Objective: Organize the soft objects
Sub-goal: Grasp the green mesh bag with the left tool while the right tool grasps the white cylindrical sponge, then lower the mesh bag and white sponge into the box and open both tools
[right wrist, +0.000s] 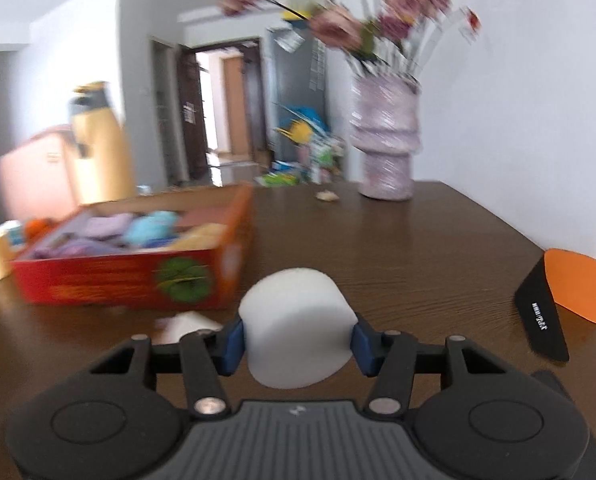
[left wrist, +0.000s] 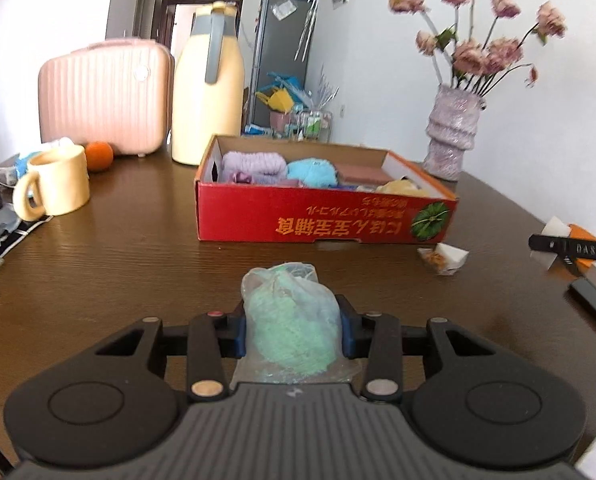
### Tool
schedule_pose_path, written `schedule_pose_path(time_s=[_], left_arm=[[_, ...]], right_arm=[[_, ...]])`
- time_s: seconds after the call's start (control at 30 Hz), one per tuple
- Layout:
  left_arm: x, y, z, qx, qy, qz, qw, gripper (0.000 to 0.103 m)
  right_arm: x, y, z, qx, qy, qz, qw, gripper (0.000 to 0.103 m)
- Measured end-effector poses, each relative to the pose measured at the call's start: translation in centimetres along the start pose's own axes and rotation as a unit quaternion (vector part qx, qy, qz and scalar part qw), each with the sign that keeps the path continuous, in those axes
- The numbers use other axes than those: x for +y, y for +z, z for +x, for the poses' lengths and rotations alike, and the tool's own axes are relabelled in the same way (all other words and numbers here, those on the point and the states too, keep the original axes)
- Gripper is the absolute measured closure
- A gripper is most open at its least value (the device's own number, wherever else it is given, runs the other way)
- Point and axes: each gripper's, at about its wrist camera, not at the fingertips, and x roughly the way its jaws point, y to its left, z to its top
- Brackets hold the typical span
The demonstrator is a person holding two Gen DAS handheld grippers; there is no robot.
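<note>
My left gripper (left wrist: 293,332) is shut on a green yarn ball in a clear plastic bag (left wrist: 290,316), held over the brown table in front of the red cardboard box (left wrist: 322,220). The box holds purple yarn (left wrist: 252,164), a light blue yarn ball (left wrist: 312,170) and other soft items. My right gripper (right wrist: 298,346) is shut on a white sponge (right wrist: 298,328), right of the same red box (right wrist: 130,280). A white wrapped piece (left wrist: 444,258) lies on the table right of the box.
A cream mug (left wrist: 54,188), an orange (left wrist: 98,156), a pink case (left wrist: 102,96) and a cream thermos (left wrist: 208,92) stand back left. A vase of flowers (left wrist: 452,136) stands back right. A black and orange object (right wrist: 558,300) lies by the right wall.
</note>
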Motion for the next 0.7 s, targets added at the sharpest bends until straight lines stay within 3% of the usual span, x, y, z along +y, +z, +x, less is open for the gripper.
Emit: schedule_pose_path(time_s=[0.17,0.37,0.7], left_arm=[[-0.7,-1.2,-4.6,-0.021,-0.009,0.010,0.9997,0.061],[-0.9,-3.8,-8.8,-0.017,-0.034,0.025,0.9990,0.061],[-0.5,-5.0,-12.2,-0.040,-0.048,0.025,0.9978,0.061]], right_arm=[[4.4,-2.5,-7.5,-0.030,0.035,-0.022,0.999,0.049],[9.0,-7.1,-14.3,-0.036,0.068,-0.038,0.996,0.049],[11.3,-9.2,-18.0,-0.038,0.083,-0.045,0.995,0.049]])
